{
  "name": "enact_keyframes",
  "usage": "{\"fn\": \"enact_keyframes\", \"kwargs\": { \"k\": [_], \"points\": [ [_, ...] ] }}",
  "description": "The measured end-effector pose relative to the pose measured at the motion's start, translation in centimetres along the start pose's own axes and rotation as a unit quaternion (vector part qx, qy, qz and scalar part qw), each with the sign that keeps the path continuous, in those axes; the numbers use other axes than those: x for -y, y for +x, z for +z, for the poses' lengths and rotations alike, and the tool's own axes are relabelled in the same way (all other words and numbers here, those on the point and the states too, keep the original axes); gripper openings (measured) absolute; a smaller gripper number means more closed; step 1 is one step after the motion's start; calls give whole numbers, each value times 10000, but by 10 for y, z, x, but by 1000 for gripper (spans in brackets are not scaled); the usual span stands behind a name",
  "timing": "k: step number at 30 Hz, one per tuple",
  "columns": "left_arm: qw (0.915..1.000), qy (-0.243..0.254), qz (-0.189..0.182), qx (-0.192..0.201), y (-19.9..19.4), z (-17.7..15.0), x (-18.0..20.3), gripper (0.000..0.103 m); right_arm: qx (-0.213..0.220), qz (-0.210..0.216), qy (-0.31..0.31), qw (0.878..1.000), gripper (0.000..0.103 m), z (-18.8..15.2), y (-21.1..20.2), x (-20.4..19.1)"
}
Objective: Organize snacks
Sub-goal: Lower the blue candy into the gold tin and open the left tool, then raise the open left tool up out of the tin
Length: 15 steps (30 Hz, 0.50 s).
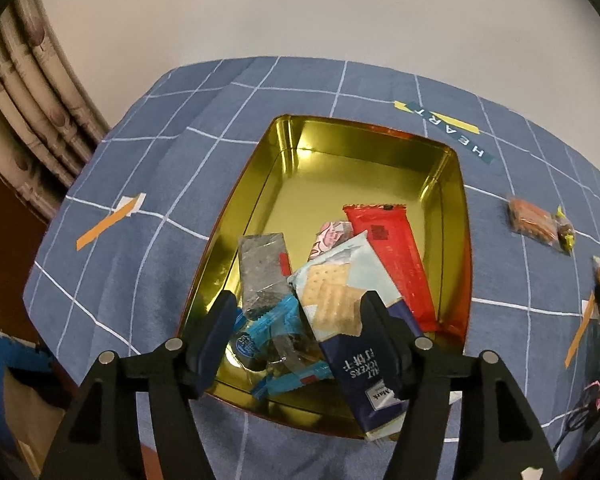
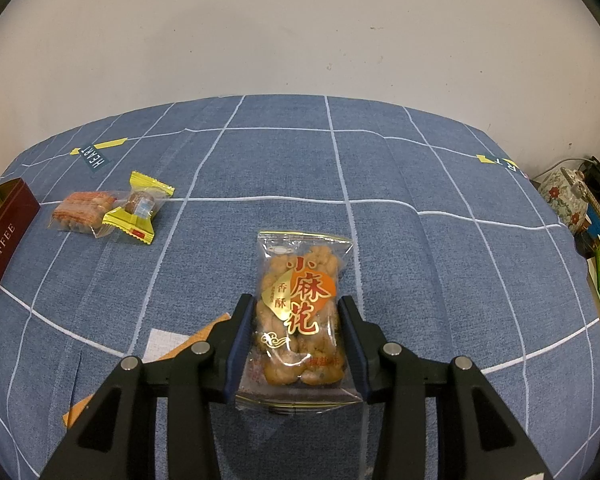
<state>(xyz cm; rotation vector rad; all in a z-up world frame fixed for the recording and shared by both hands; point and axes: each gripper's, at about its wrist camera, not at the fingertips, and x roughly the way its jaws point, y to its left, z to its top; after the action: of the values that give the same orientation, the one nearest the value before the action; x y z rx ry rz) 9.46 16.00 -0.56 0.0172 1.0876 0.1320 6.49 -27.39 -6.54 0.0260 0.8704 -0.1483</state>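
A gold tin [image 1: 288,168] lies open on the blue checked cloth and holds several snack packs, among them a red bar [image 1: 392,256] and a cracker pack [image 1: 348,312]. My left gripper [image 1: 298,312] is open above the tin's near end, with the cracker pack between its fingers. My right gripper [image 2: 296,320] is shut on a clear bag of fried twists [image 2: 300,308], which rests on the cloth. A cake pack [image 2: 80,210] and a yellow-wrapped candy [image 2: 138,208] lie left of it, near the tin's dark red side [image 2: 4,232].
The cloth-covered table meets a white wall at the back. A curtain [image 1: 24,112] hangs at the far left. A floral teapot [image 2: 560,196] and boxes stand off the table's right edge. The cake and candy also show in the left wrist view [image 1: 536,220].
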Motion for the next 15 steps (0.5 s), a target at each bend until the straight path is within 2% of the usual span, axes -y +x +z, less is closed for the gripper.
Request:
{"fn": "enact_keyframes", "kwargs": {
  "k": [8, 15],
  "points": [
    [9982, 193, 268, 499, -19, -1, 4, 70, -1, 2, 3, 10000, 43, 0, 0, 0],
    [9988, 70, 220, 438, -20, -8, -6, 74, -2, 31, 22, 10000, 43, 0, 1, 3]
  ]
}}
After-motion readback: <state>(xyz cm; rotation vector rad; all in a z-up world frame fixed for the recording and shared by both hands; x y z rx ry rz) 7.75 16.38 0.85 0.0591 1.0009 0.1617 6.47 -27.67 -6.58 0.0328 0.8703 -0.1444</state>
